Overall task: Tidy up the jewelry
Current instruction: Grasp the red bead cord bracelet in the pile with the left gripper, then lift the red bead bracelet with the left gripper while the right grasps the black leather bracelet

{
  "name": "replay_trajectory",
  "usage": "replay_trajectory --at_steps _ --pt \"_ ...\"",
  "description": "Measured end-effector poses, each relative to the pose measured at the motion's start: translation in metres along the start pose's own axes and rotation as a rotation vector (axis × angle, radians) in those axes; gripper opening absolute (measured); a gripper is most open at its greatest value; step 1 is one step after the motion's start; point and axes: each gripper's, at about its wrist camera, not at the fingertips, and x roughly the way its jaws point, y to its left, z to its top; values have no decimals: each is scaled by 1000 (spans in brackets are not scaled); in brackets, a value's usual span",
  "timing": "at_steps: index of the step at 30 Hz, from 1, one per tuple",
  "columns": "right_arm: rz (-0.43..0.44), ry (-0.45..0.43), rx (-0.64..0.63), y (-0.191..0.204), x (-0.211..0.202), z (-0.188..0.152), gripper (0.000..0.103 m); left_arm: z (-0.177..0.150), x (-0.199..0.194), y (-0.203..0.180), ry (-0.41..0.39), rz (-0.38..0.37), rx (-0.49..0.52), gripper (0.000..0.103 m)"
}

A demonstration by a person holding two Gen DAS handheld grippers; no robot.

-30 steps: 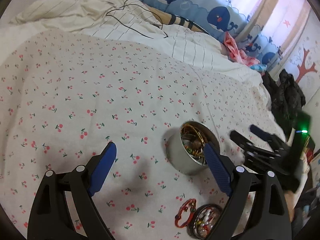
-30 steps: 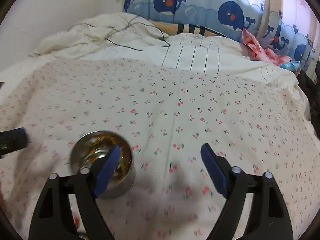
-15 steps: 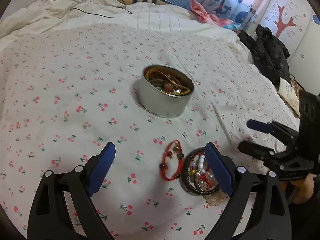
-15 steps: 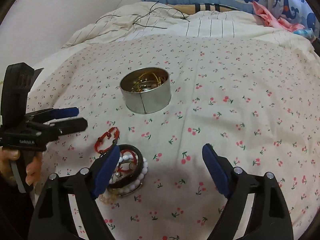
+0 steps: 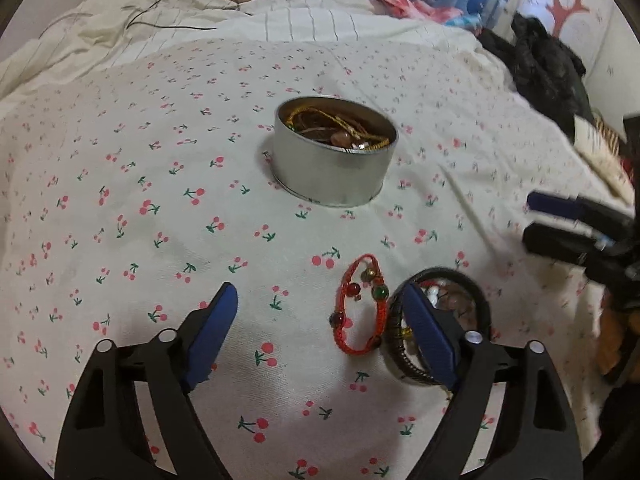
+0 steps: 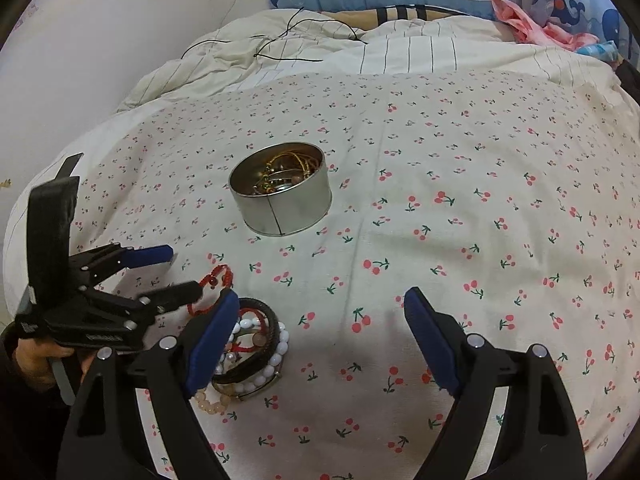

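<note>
The left claw (image 5: 320, 316) is seen released above the bed sheet (image 5: 120, 160), its jaws having just been narrowing with only bare cloth between them. Just inside its right pad, a red cord bracelet (image 5: 360, 312) is laid flat on the sheet, untouched. Behind that same pad, a pile of bracelets (image 5: 444, 312) is partly hidden; a dark band and pale beads can be made out.

The right claw (image 6: 320, 320) is likewise held released, with nothing gripped. Its left pad is placed over the edge of the pile (image 6: 256, 348), where white beads, a dark braided band and peach beads are seen stacked.

Farther ahead of both claws, a round metal tin (image 5: 332, 160) is set upright on the sheet, well apart from the pile, with gold chains and beads lying inside it.

Beyond the tin, a striped quilt (image 6: 400, 48) is bunched, and a thin black cable (image 6: 288, 46) is trailed over it.
</note>
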Motion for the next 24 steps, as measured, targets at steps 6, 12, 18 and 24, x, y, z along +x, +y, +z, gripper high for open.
replay_trajectory --at_steps 6,12,18,24 --pt "12 -5 9 0 -1 0 82 -3 11 1 27 46 12 56" --pt "17 -2 7 1 -1 0 82 -4 12 -5 24 65 63 22" --pt "29 7 2 2 1 -1 82 -4 9 -14 17 85 114 7" --pt "94 52 -58 15 9 -4 82 4 -1 6 -13 84 29 7"
